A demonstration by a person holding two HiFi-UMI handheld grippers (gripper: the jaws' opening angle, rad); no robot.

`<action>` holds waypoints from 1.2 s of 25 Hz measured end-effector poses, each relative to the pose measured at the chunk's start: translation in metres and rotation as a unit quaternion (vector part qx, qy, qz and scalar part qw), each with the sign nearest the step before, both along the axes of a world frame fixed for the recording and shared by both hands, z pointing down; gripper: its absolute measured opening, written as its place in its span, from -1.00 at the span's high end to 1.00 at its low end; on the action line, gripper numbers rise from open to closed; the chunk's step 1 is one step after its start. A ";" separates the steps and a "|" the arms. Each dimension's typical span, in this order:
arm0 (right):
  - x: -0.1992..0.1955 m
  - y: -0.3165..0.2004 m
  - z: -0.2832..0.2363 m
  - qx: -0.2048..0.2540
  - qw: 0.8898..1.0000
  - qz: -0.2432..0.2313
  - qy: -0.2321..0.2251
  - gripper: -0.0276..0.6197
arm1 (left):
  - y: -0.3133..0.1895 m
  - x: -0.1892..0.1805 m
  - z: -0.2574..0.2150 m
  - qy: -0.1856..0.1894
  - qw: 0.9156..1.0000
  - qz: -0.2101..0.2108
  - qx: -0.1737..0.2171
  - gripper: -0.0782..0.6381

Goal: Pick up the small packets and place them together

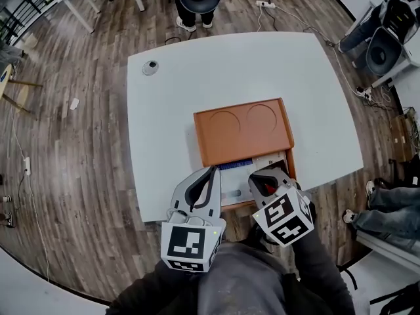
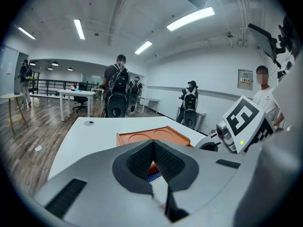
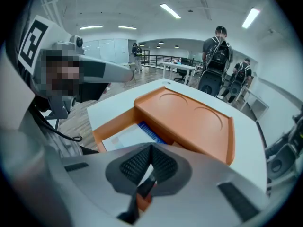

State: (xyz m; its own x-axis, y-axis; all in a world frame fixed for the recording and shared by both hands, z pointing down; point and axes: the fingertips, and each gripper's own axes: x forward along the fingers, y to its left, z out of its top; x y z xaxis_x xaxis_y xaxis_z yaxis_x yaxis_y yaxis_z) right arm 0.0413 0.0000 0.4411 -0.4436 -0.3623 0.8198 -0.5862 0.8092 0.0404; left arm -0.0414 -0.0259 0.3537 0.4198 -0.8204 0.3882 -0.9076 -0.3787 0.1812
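Packet (image 3: 146, 187) sits pinched between right gripper (image 3: 151, 149) fingers.

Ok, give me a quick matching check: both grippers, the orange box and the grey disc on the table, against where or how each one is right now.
Things:
1. right gripper
2. left gripper
3. orange box
4. grey disc

Place or state:
A. lies near the far left corner of the white table
B. shut on a small packet
C. shut, nothing held
D. two round recesses in its top

Pairs: 1-B, 2-C, 3-D, 4-A
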 end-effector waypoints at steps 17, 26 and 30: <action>0.006 -0.017 0.041 -0.057 0.998 0.016 0.023 0.25 | 0.000 -0.006 0.007 -0.004 1.000 -0.006 -0.007 0.79; -0.003 -0.016 0.051 -0.087 0.996 0.017 0.008 0.41 | -0.009 -0.015 0.021 0.003 1.000 -0.004 -0.022 0.79; -0.004 -0.016 0.050 -0.072 0.997 0.016 0.008 0.76 | -0.010 -0.011 0.022 0.005 1.000 -0.002 -0.026 0.79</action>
State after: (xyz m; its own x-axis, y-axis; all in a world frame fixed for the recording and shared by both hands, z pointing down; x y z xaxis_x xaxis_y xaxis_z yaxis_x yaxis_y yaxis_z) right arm 0.0372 -0.0156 0.4909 -0.4196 -0.2542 0.8714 -0.6118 0.7884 -0.0646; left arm -0.0527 -0.0358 0.3757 0.4215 -0.8002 0.4265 -0.9067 -0.3655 0.2103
